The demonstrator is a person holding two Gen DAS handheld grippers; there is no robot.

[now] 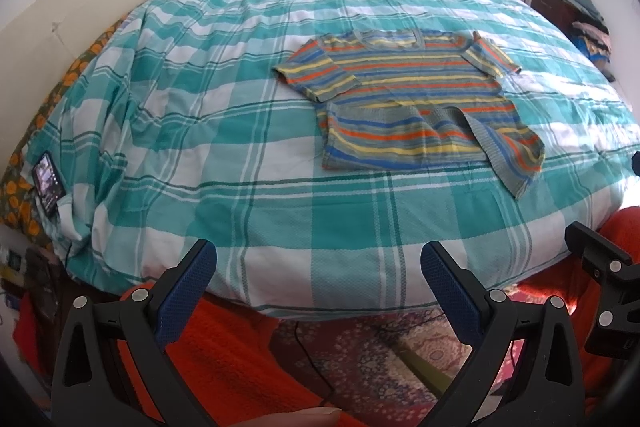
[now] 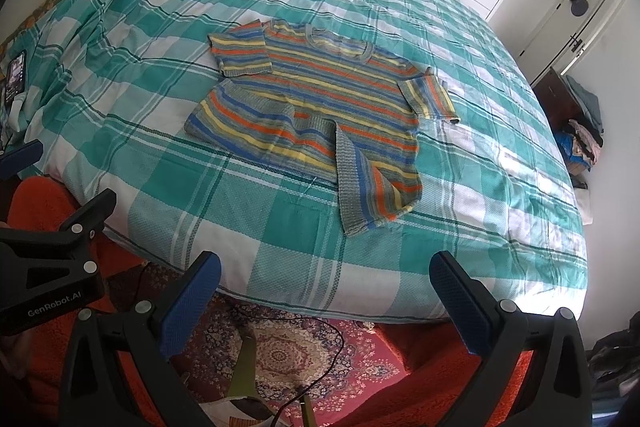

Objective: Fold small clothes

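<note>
A small striped knit top (image 1: 404, 95) lies on the bed (image 1: 280, 227), spread flat with its neckline toward the far side and its short sleeves out to left and right. It sits a little right of the bed's middle, well apart from both tools. Its near hem is turned up onto the body, unevenly: the left part lies in a neat band, while the right corner (image 2: 376, 187) juts toward the near edge at an angle. I judge this a first fold begun, the flat spread giving the hem and sleeves clear edges to take hold of.

The left tool (image 1: 318, 267) hangs off the near edge of the bed, its blue-padded fingers (image 1: 188, 275) wide apart and grasping nothing. The right tool (image 2: 324, 279) hovers likewise, spread and empty, just to the right of the other. Both point at the garment, which looks like readiness to reach in.

On the black body of the left tool, seen from the right wrist view, white lettering reads "GenRobot.AI" (image 2: 54, 309). A phone (image 1: 49, 183) with a lit screen lies at the left edge of the bed; its screen is too small to read. A pile of clothes (image 2: 584, 143) sits by the far right wall.
</note>
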